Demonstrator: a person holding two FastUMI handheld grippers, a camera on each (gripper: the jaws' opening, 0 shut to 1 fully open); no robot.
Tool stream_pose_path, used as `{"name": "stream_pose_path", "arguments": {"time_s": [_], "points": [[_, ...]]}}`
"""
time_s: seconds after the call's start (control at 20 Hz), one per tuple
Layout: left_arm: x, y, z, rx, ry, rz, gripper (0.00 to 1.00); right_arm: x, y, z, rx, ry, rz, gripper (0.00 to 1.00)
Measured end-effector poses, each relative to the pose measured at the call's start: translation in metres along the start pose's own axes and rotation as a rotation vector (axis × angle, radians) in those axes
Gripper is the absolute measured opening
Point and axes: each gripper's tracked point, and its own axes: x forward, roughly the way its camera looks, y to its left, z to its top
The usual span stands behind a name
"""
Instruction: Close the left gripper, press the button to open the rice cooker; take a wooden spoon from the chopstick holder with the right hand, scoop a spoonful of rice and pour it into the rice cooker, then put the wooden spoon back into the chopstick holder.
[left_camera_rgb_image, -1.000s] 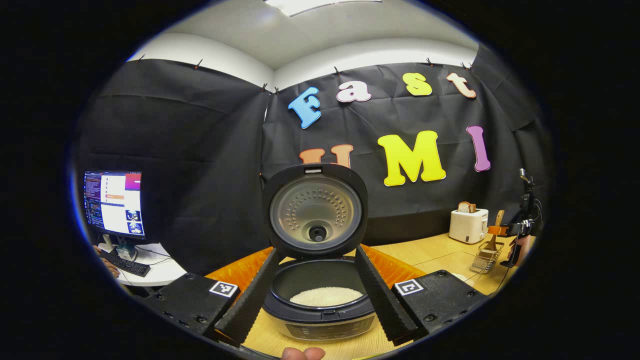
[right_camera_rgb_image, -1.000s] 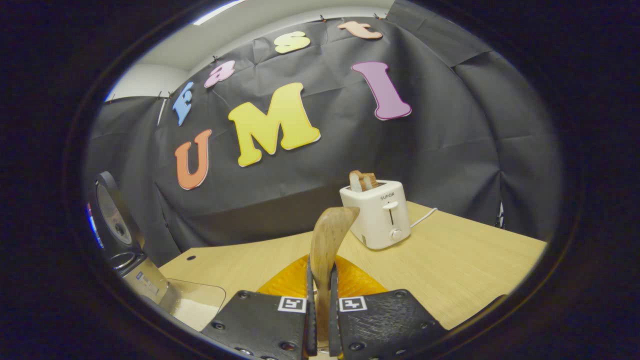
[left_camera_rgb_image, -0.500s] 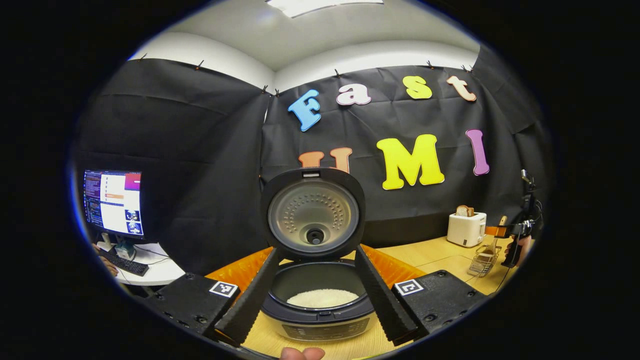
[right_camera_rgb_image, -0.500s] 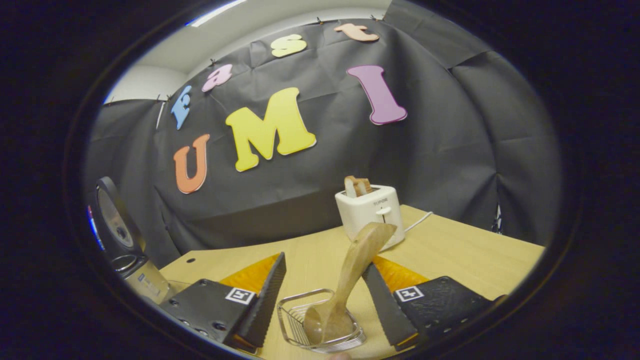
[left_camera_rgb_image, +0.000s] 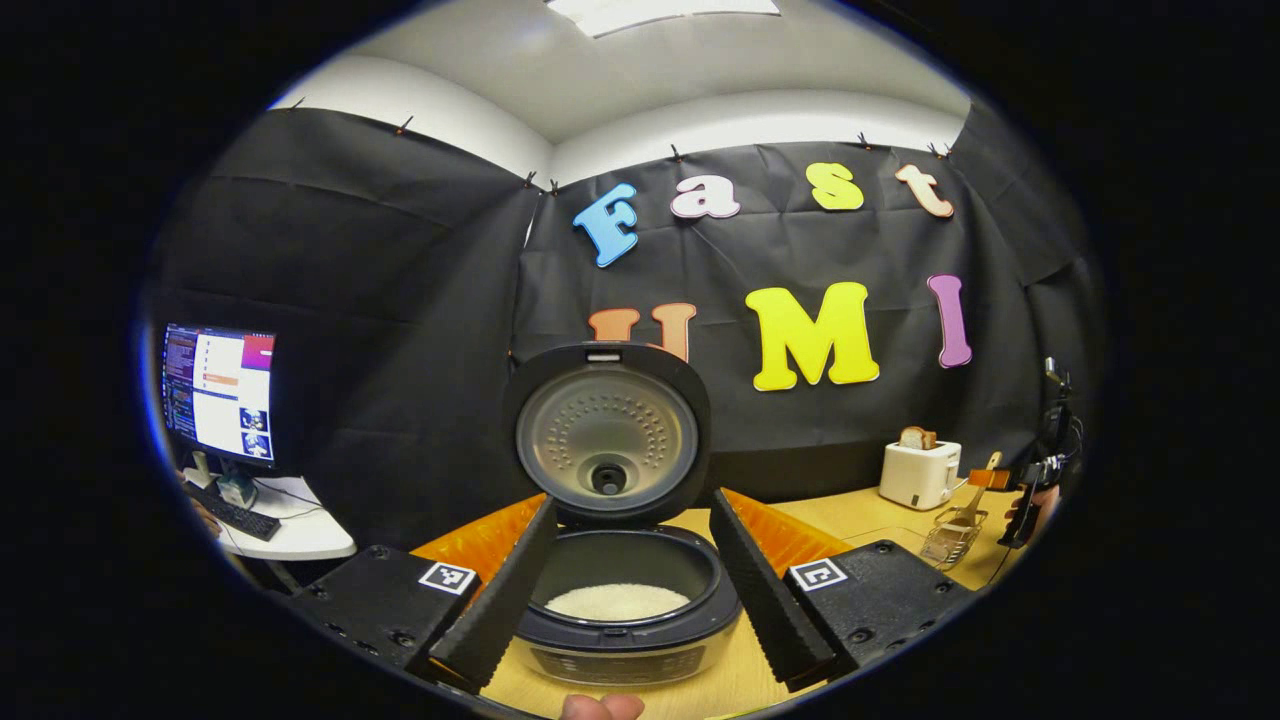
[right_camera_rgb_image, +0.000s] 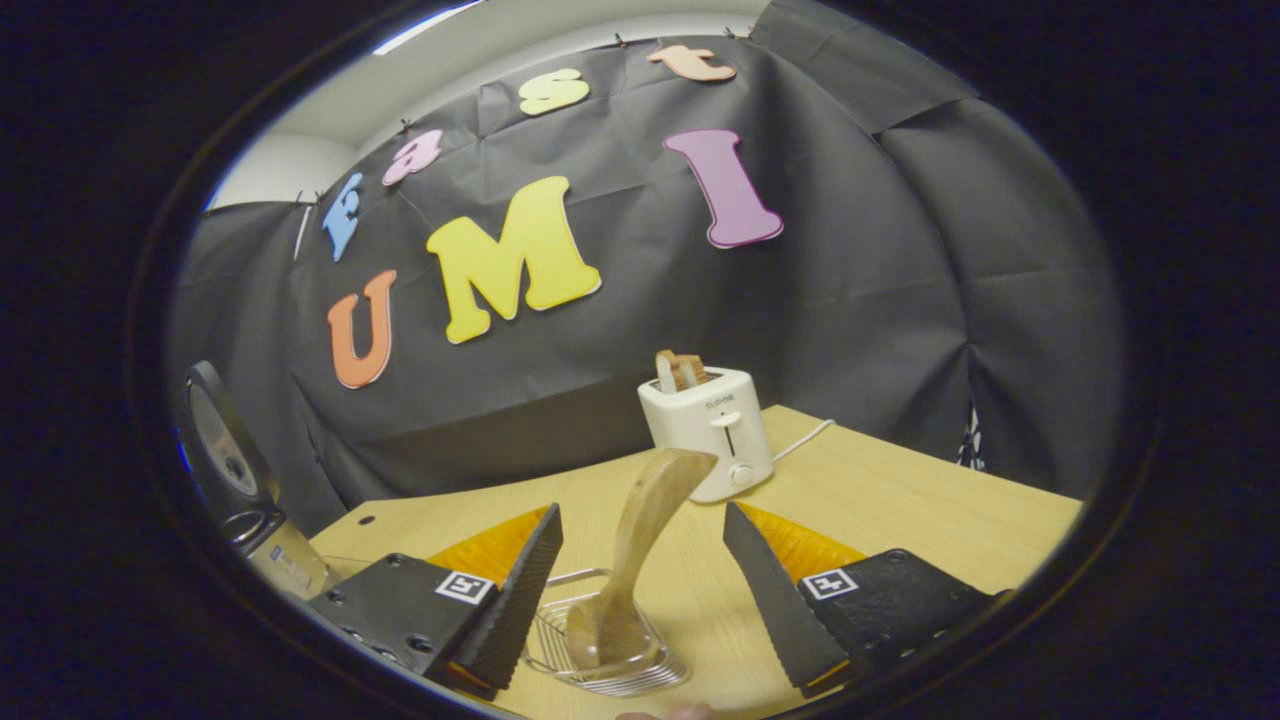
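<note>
Spoon (right_camera_rgb_image: 640, 540) stands bowl-down in the holder (right_camera_rgb_image: 610, 660); your right gripper (right_camera_rgb_image: 645, 580) and left gripper (left_camera_rgb_image: 625, 580) both gape empty.

white rice (left_camera_rgb_image: 617, 601) in a black rice cooker (left_camera_rgb_image: 620, 590), tan wooden spoon (right_camera_rgb_image: 640, 530), white toaster (right_camera_rgb_image: 706, 432).

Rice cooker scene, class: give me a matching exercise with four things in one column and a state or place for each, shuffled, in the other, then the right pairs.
Things:
1. rice cooker
2. wooden spoon
3. toaster
4. right gripper

States:
A. open, holding nothing
B. bread sticking up from the top
C. lid raised, rice inside
D. standing bowl-down in the chopstick holder

Pairs: 1-C, 2-D, 3-B, 4-A
</note>
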Motion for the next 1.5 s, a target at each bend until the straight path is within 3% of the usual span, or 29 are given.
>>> {"name": "stream_pose_path", "arguments": {"time_s": [0.05,0.15,0.2,0.3,0.35,0.4,0.5,0.55,0.6,0.8,0.9,0.95,1.0,1.2,1.25,1.35,1.45,1.5], "points": [[-0.002,-0.005,0.001,0.008,0.005,0.000,0.98,-0.004,-0.004,0.004,-0.009,-0.011,-0.001,1.00],[-0.007,-0.008,0.012,0.040,-0.030,0.021,0.98,-0.013,-0.011,0.009,-0.031,-0.025,-0.005,0.91],[-0.008,-0.011,0.015,0.039,-0.044,0.029,0.98,-0.018,-0.011,0.011,-0.048,-0.031,0.000,0.95],[-0.005,-0.019,0.017,0.019,-0.035,0.026,0.98,-0.027,-0.017,0.017,-0.094,-0.045,-0.012,0.91],[-0.003,-0.024,0.021,0.018,-0.027,0.020,0.98,-0.034,-0.013,0.022,-0.109,-0.058,0.002,0.96],[-0.001,-0.026,0.025,0.024,-0.017,0.020,0.98,-0.040,-0.007,0.027,-0.123,-0.071,0.018,0.91],[0.004,-0.026,0.039,0.040,-0.017,0.022,0.98,-0.049,-0.003,0.032,-0.155,-0.095,0.037,0.92],[0.009,-0.030,0.044,0.044,-0.019,0.009,0.98,-0.054,-0.003,0.033,-0.169,-0.105,0.048,0.96],[0.011,-0.034,0.049,0.043,-0.013,-0.005,0.97,-0.061,-0.002,0.037,-0.181,-0.119,0.060,0.92],[0.031,-0.047,0.074,0.044,0.012,-0.057,0.97,-0.077,-0.003,0.045,-0.206,-0.132,0.091,0.91],[0.043,-0.043,0.088,0.084,0.016,-0.058,0.97,-0.087,-0.006,0.052,-0.208,-0.157,0.104,0.96],[0.049,-0.043,0.092,0.092,0.027,-0.062,0.97,-0.090,-0.008,0.053,-0.205,-0.165,0.103,0.91],[0.055,-0.043,0.096,0.090,0.035,-0.066,0.97,-0.092,-0.009,0.052,-0.200,-0.164,0.106,0.95],[0.080,-0.032,0.124,0.053,0.048,-0.057,0.97,-0.103,-0.009,0.049,-0.188,-0.143,0.147,0.95],[0.086,-0.026,0.129,0.050,0.051,-0.051,0.97,-0.103,-0.011,0.050,-0.191,-0.147,0.147,1.00],[0.100,-0.012,0.139,0.056,0.066,-0.025,0.97,-0.107,-0.013,0.051,-0.189,-0.155,0.151,0.91],[0.118,-0.003,0.146,0.052,0.076,-0.013,0.97,-0.109,-0.011,0.051,-0.170,-0.161,0.162,1.00],[0.127,0.002,0.146,0.042,0.096,-0.003,0.97,-0.109,-0.008,0.051,-0.165,-0.161,0.169,1.00]]}}
